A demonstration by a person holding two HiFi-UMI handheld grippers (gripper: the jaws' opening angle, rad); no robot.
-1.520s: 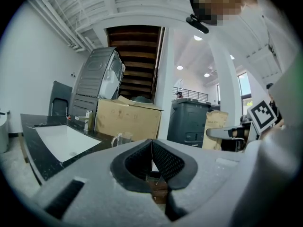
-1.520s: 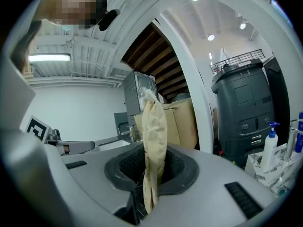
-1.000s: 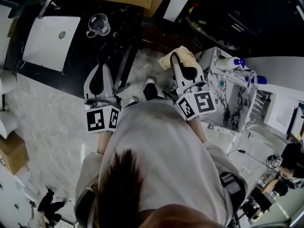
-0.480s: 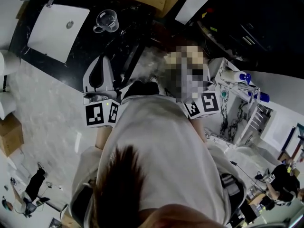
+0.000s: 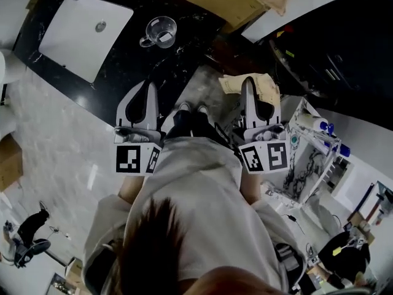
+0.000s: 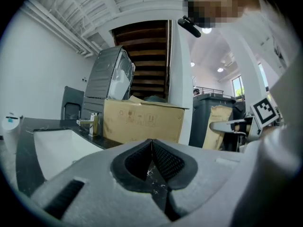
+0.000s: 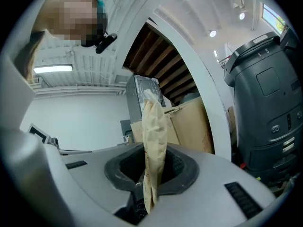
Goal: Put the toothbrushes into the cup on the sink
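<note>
Jaws of the right gripper (image 7: pixel 152 161) are clamped on one end of a limp cream paper packet (image 7: pixel 154 122), which I take to hold the toothbrushes though none shows, while the left gripper (image 6: pixel 152 148) has its jaws pressed together on nothing. The glass cup (image 5: pixel 161 31) stands on the black counter (image 5: pixel 126 72) just beside the white sink (image 5: pixel 73 32), well ahead of both grippers, so the floppy packet could sag or slide free on the way. If it is sealed, nothing reaches the cup until it is opened, and a clumsy reach could tip the cup.
</note>
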